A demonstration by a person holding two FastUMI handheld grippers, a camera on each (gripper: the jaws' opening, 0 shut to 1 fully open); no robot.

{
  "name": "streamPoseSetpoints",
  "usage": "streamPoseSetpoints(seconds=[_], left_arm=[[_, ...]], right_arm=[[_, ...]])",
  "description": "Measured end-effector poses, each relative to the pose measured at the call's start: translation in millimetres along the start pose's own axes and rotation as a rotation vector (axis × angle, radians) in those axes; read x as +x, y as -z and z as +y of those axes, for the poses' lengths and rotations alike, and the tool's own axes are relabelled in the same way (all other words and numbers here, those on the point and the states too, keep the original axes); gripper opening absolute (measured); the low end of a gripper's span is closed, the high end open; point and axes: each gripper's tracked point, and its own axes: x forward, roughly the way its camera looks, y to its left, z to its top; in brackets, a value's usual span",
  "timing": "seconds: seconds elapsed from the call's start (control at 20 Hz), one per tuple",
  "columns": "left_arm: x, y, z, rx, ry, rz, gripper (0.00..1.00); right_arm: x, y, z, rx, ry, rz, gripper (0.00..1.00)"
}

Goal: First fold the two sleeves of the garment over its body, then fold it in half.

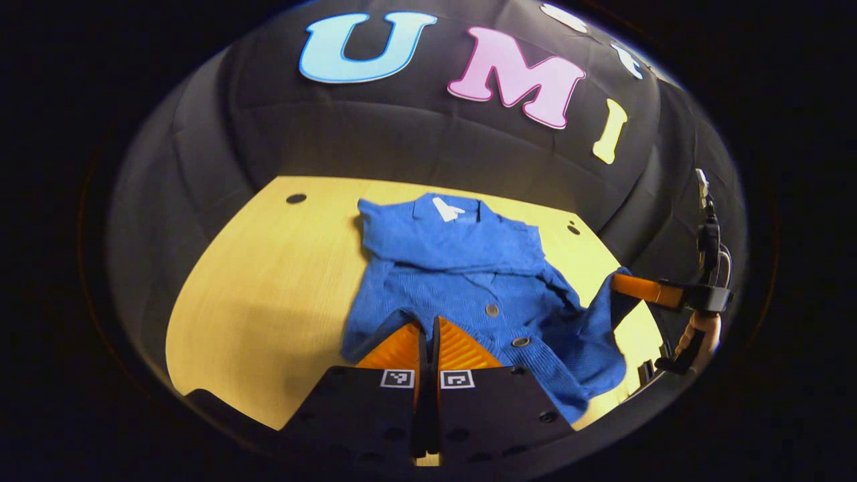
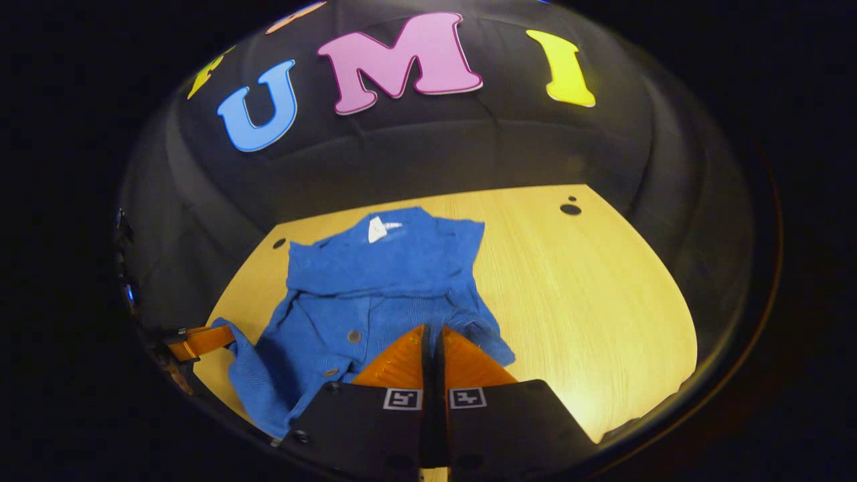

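Blue knitted button-front cardigan (image 1: 462,281): lies on the pale wooden worktop (image 1: 268,288). Your left hand-held gripper (image 1: 428,335) and right hand-held gripper (image 2: 434,341) each pinch its hem; uneven lifting likely skews the fold.

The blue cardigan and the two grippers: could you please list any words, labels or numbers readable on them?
No text is readable.
White tag at the blue cardigan collar: too small and blurred to read.
Square markers on the left gripper: black-and-white patterns, no words or numbers.
Square markers on the right gripper: likewise.
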Motion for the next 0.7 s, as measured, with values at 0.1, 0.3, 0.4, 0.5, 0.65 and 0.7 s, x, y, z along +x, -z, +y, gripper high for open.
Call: streamPoseSetpoints(seconds=[0.1,0.3,0.4,0.5,0.65,0.7], left_arm=[[17.0,-36.0,2.5,-0.013,0.001,-0.049,0.00],[60.9,-107.3,26.6,0.012,-0.052,-0.154,0.00],[87.0,-141.5,40.4,0.016,-0.074,-0.202,0.00],[116.3,-179.6,62.1,0.037,-0.102,-0.285,0.00],[165.1,-220.2,92.3,0.050,-0.128,-0.391,0.00],[184.6,-224.8,102.7,0.054,-0.137,-0.393,0.00]], right_arm=[[21.5,-37.9,0.7,0.008,-0.015,-0.052,0.01],[75.9,-102.6,-5.9,0.010,-0.014,-0.141,0.00],[108.6,-130.3,-7.6,0.020,-0.016,-0.175,0.00],[141.9,-158.2,-11.2,0.016,-0.004,-0.230,0.01],[195.0,-187.5,-21.2,0.007,0.027,-0.299,0.00],[213.6,-192.3,-27.1,0.005,0.043,-0.308,0.00]])
